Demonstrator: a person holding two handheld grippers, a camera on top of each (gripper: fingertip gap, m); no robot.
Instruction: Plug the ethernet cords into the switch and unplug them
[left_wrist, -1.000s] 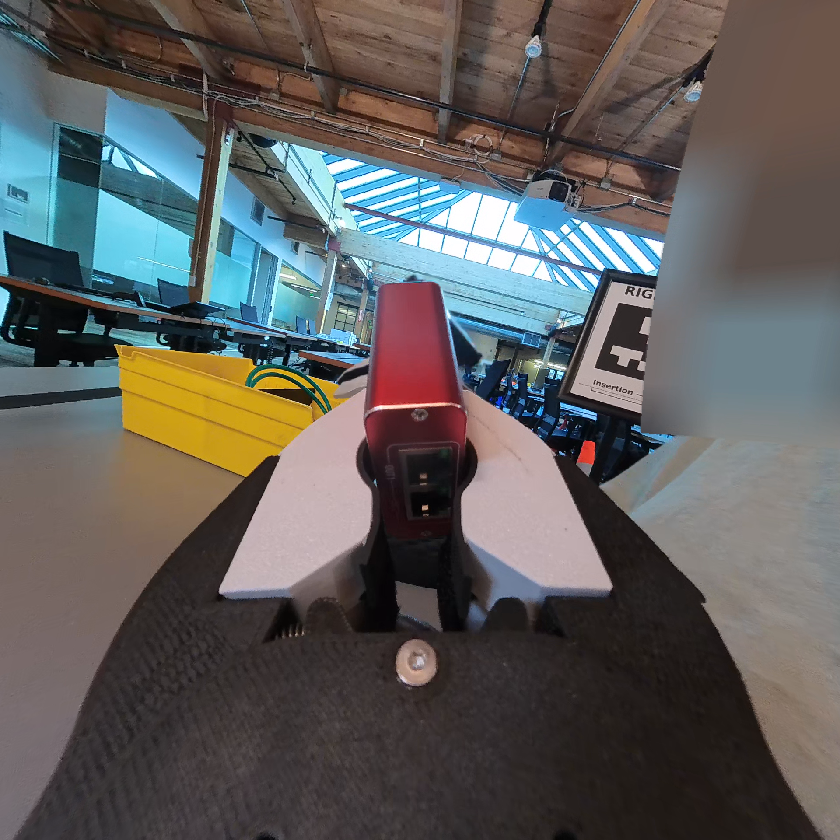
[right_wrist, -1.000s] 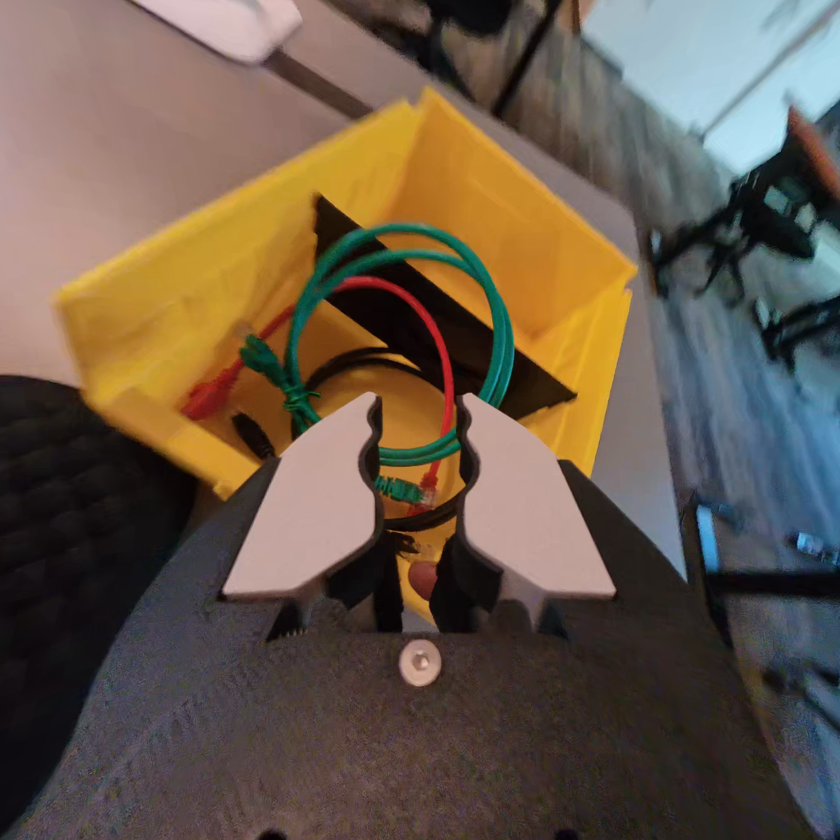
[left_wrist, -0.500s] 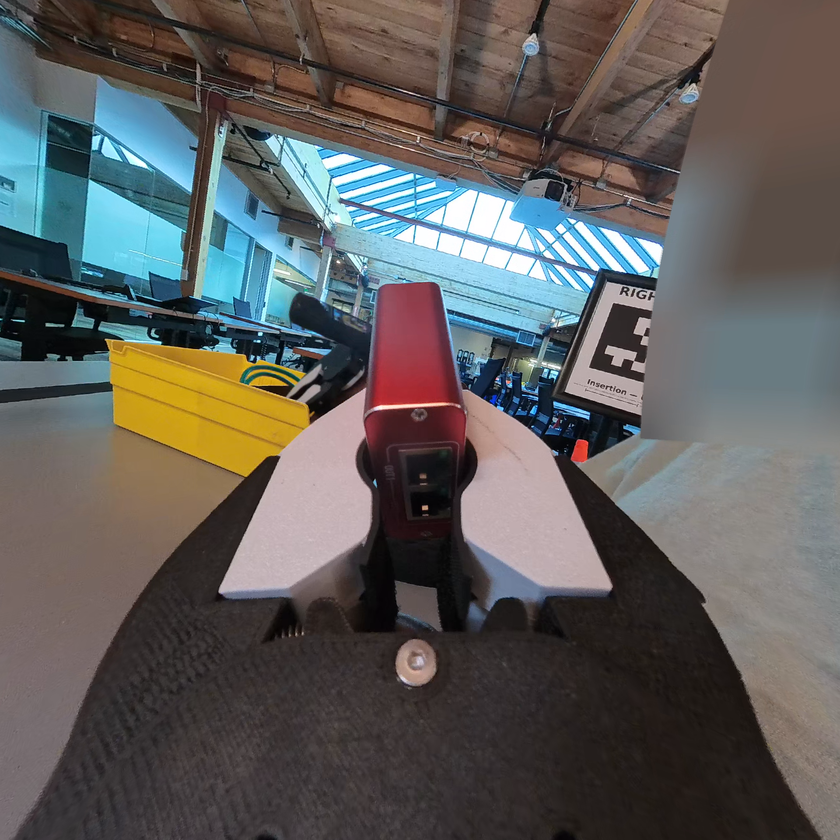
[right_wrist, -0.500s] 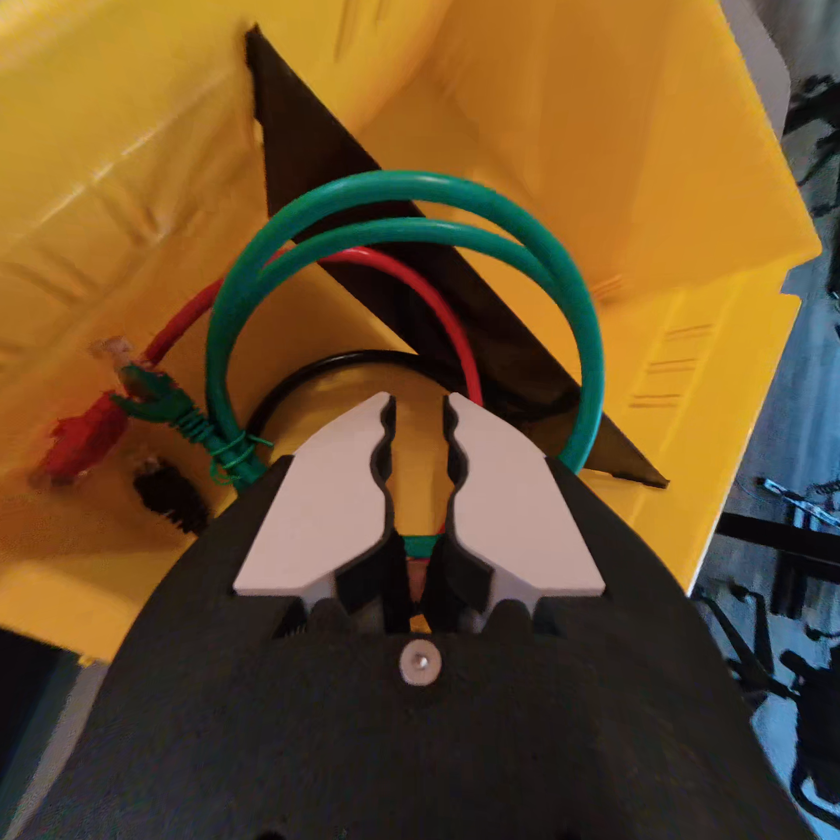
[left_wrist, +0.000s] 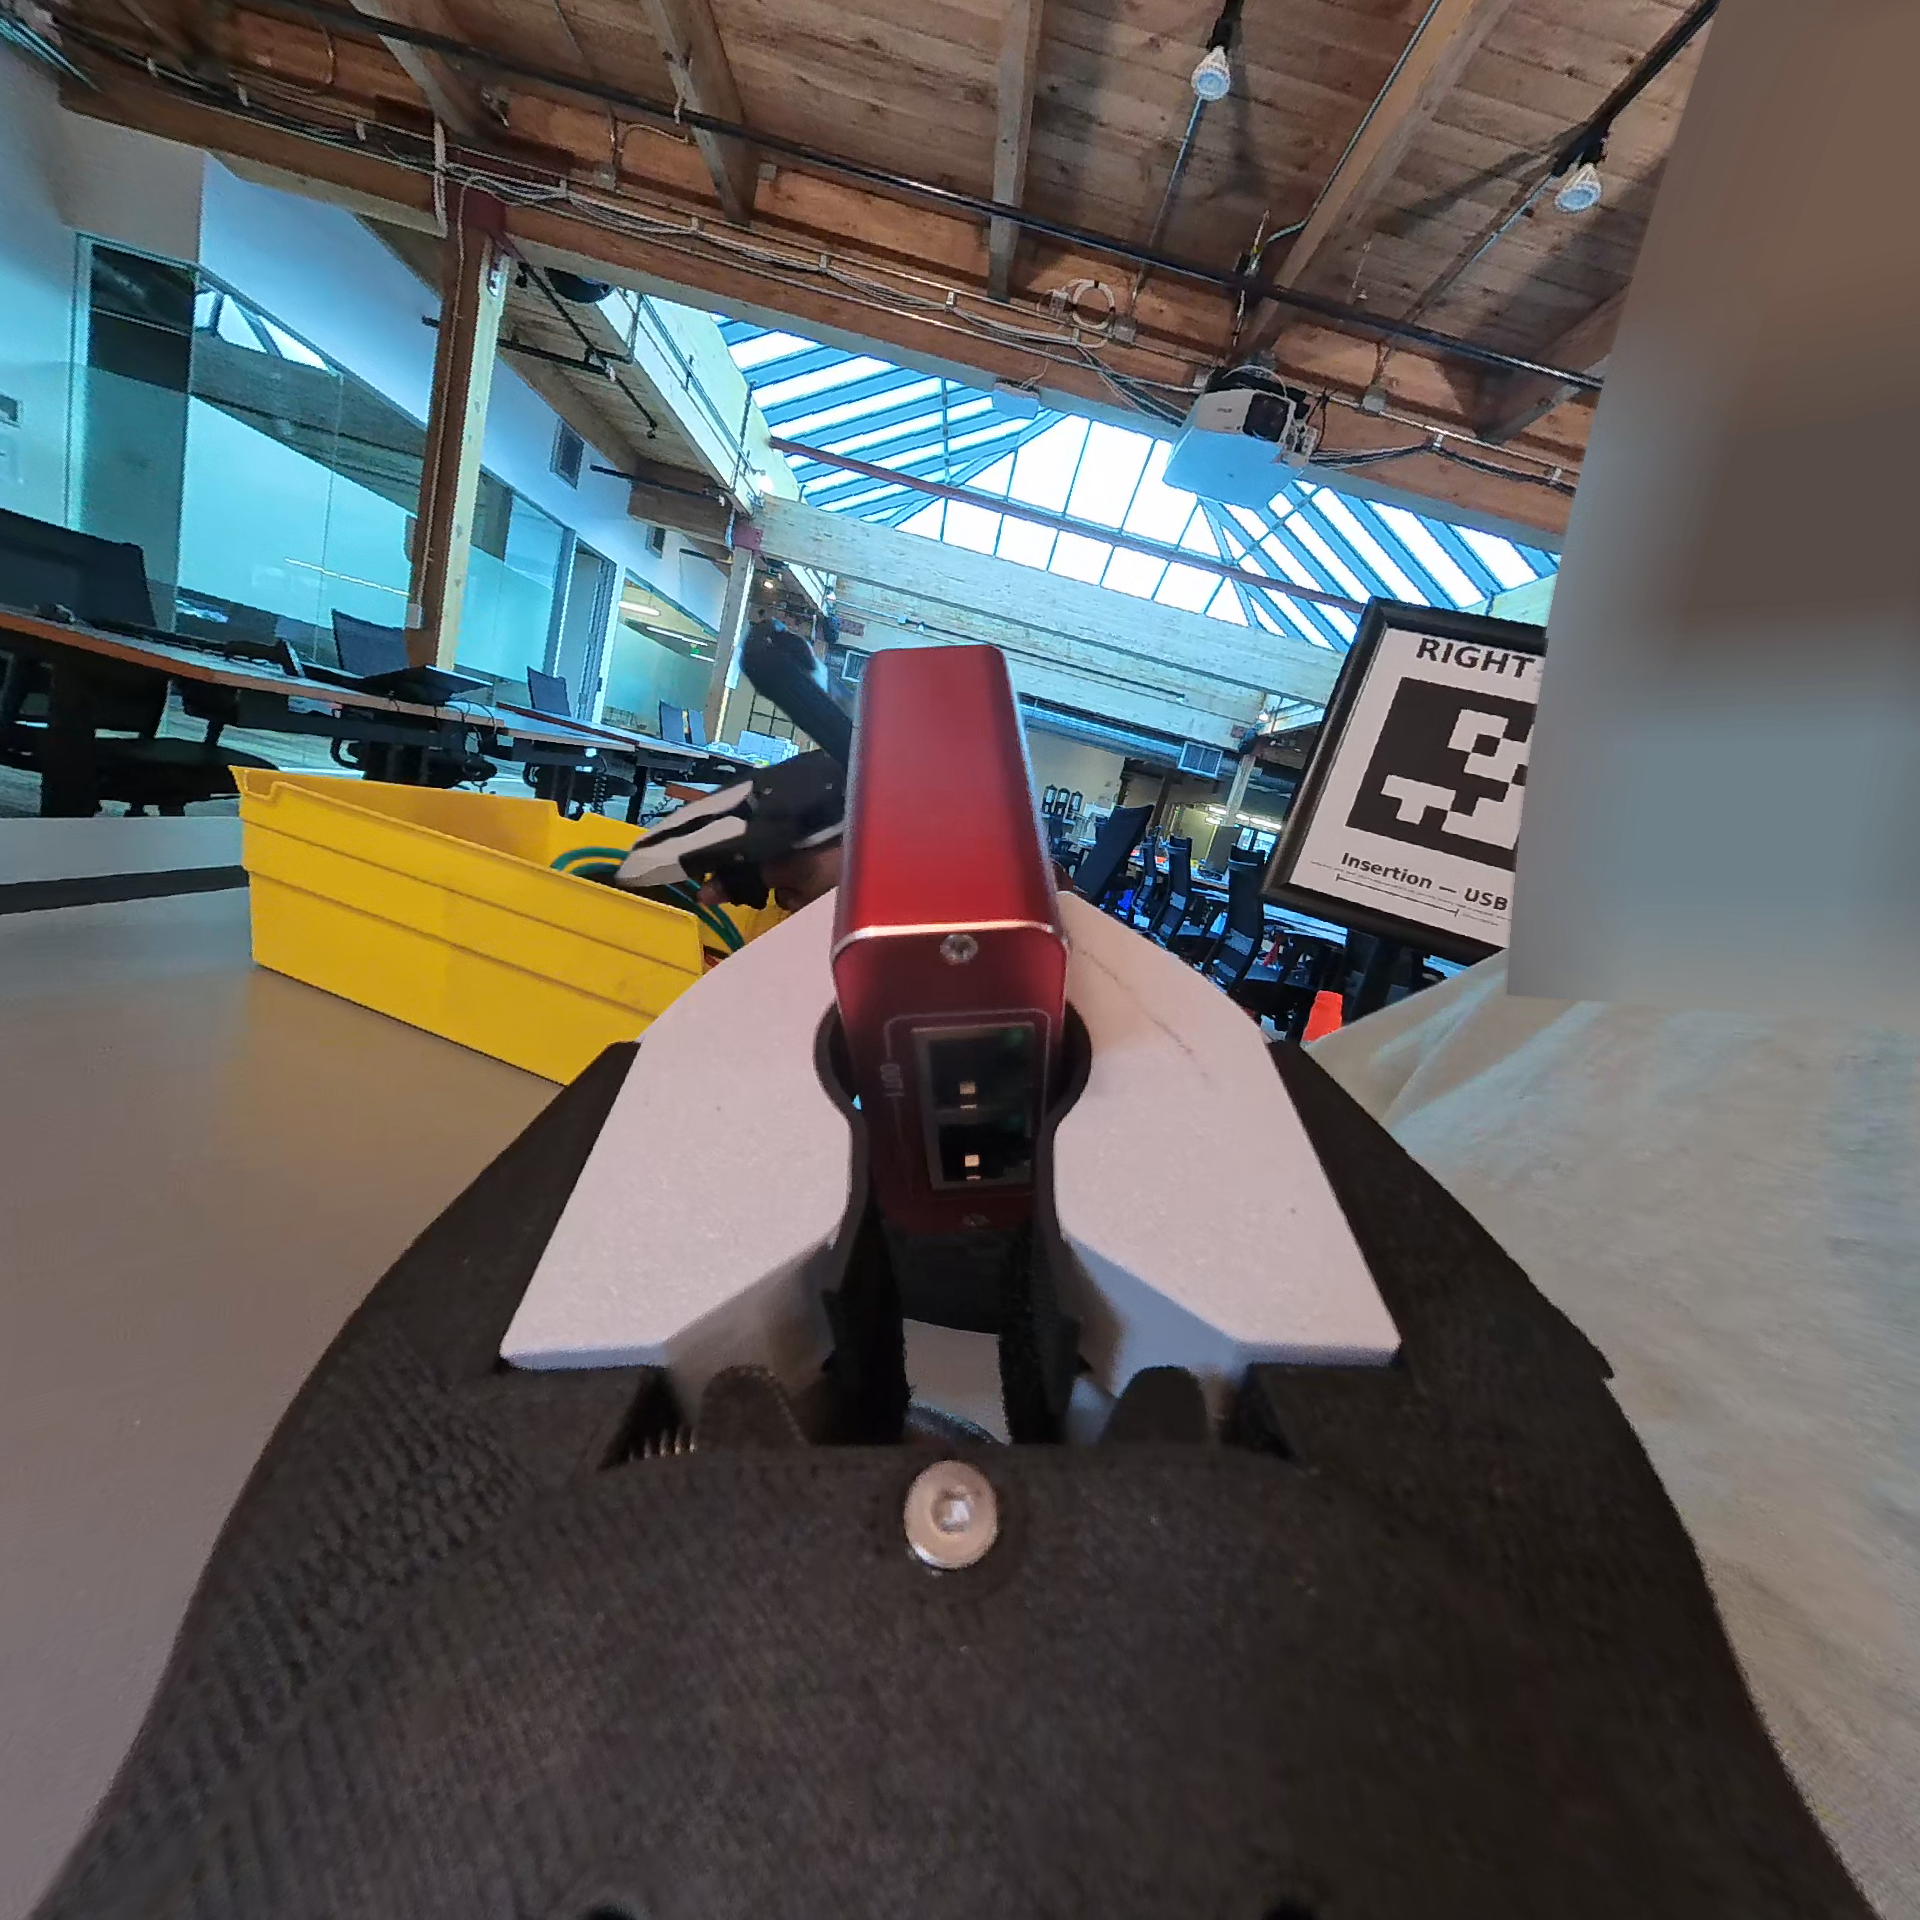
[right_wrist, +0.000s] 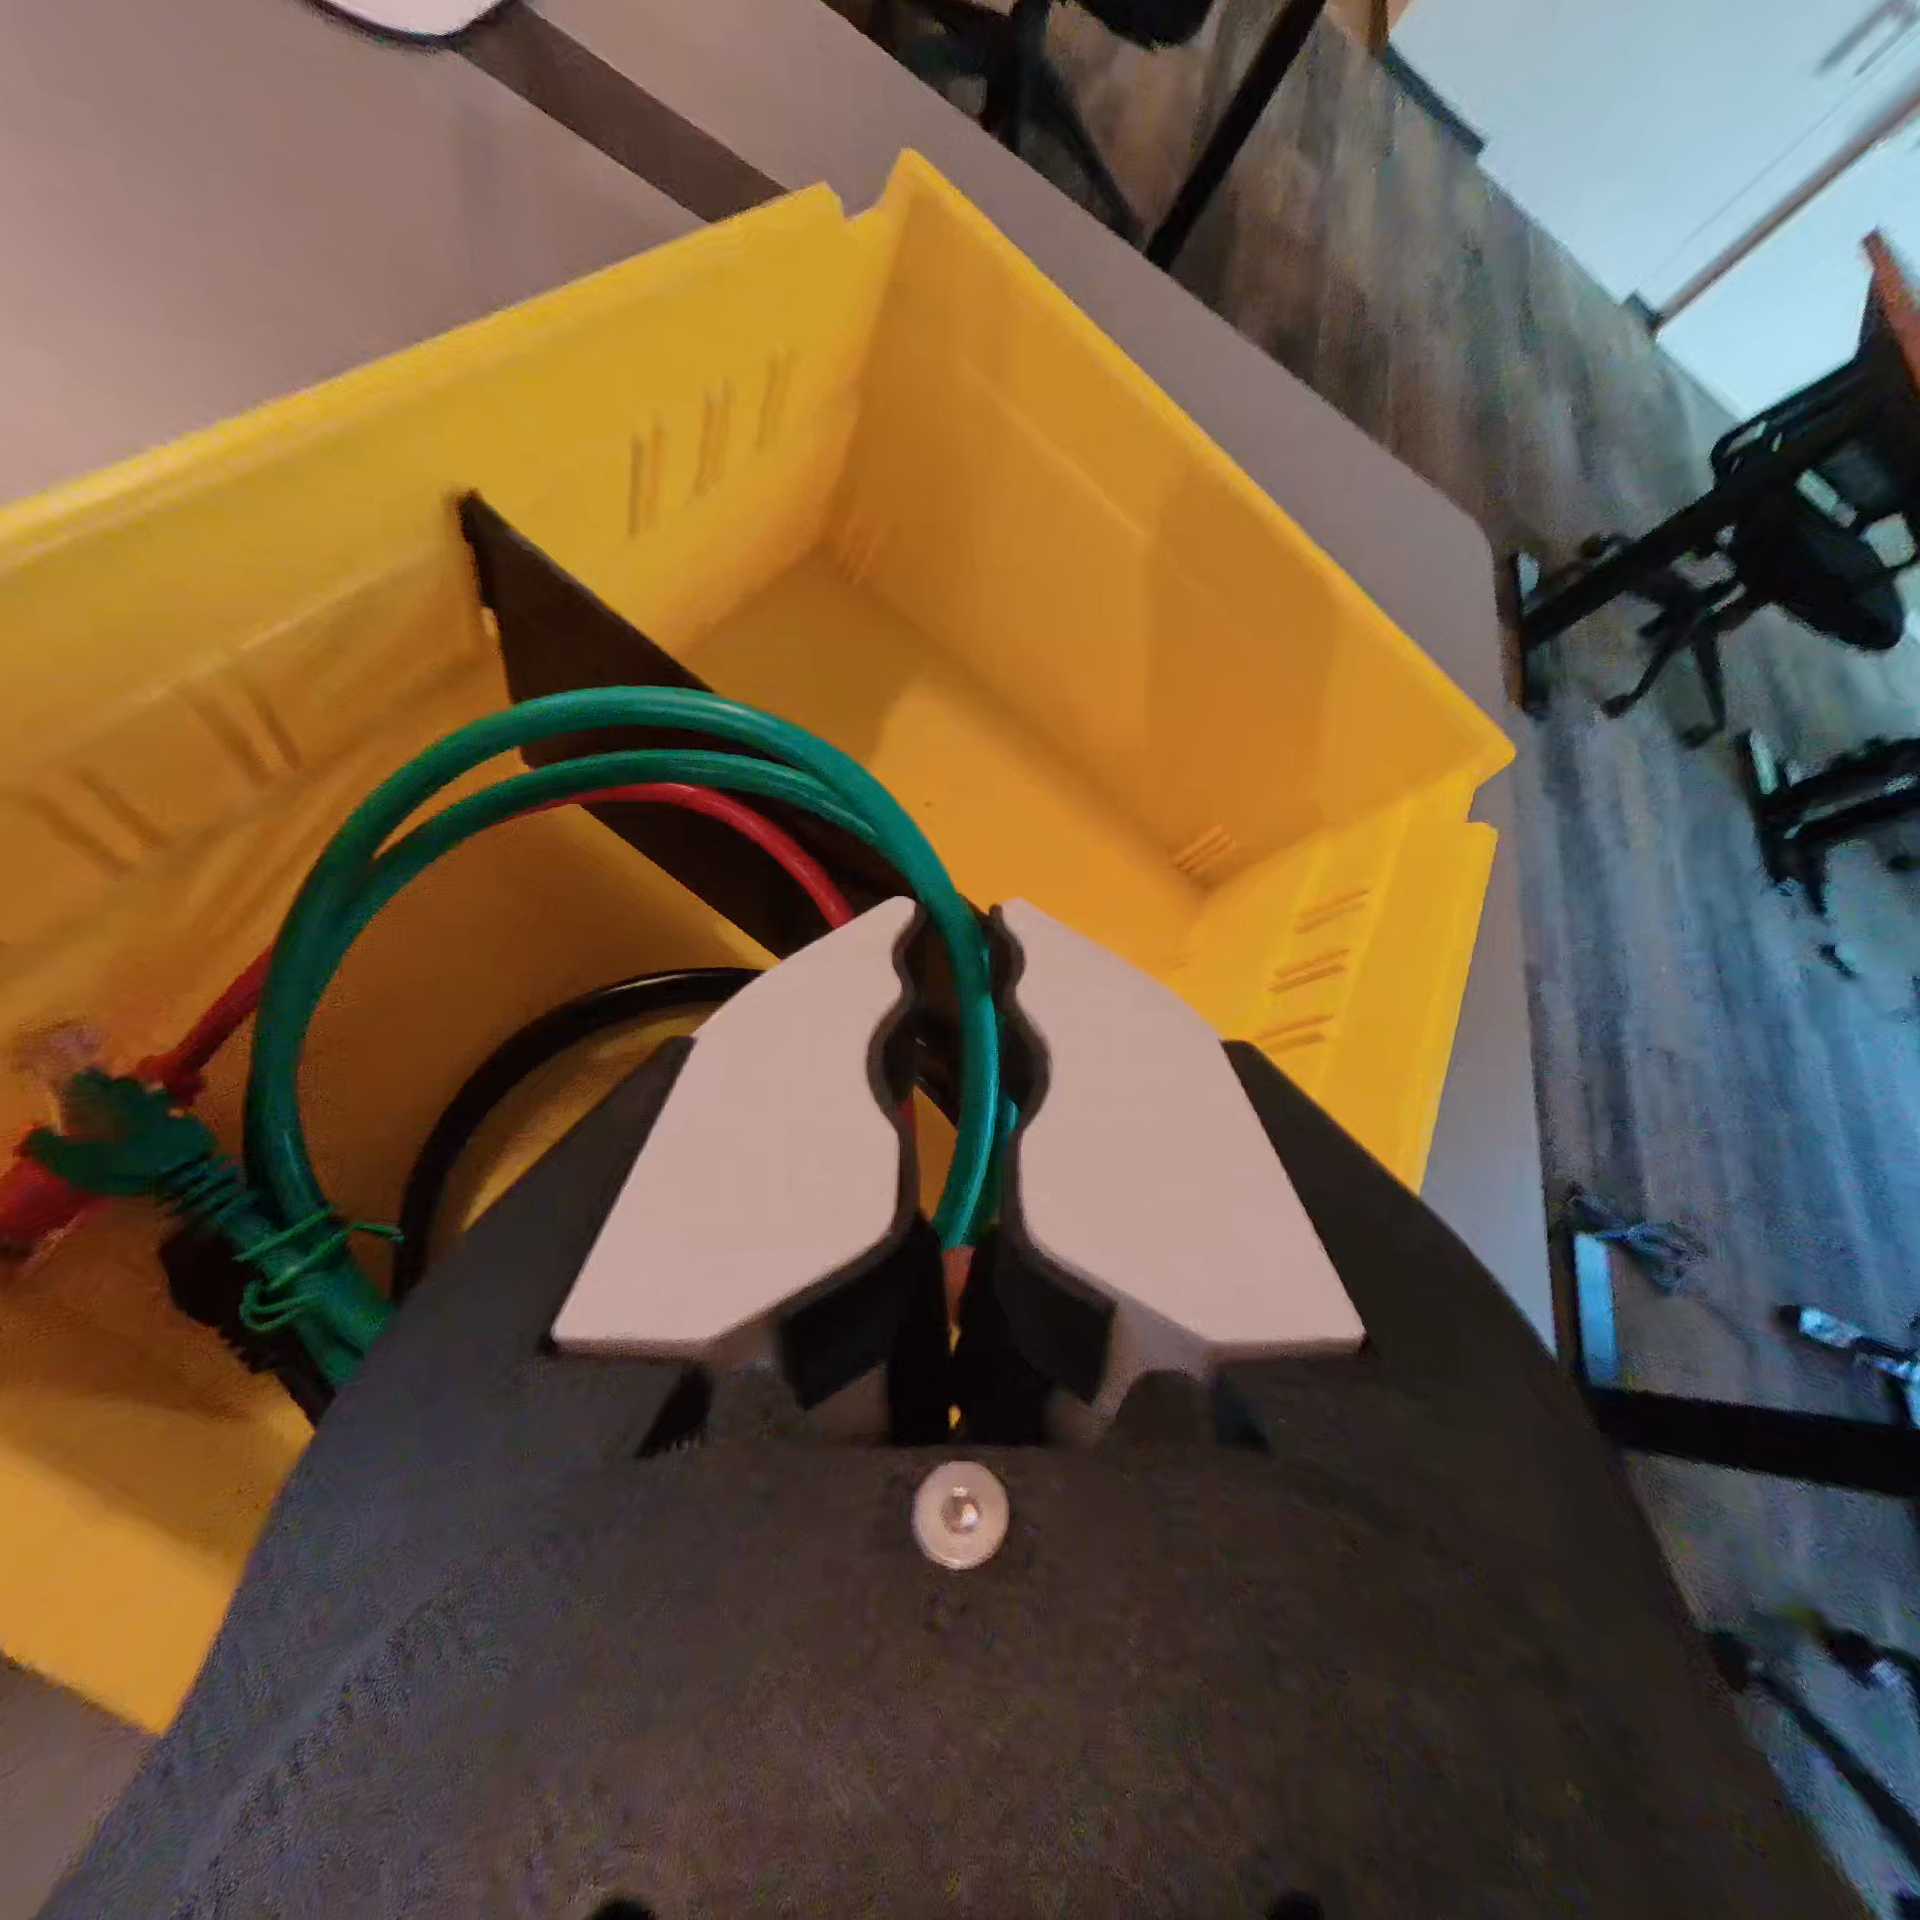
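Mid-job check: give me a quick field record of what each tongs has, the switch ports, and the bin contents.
left tongs: shut on the red metal box-shaped switch, held upright
switch ports: two stacked sockets facing the camera, both with nothing plugged in
right tongs: over the yellow plastic bin, closed around the looped green ethernet cord
bin contents: green cord, thin red ethernet cord, black ethernet cord, black divider panel
cord plugs: green and red ends lie at the bin's left side
bin support: grey table
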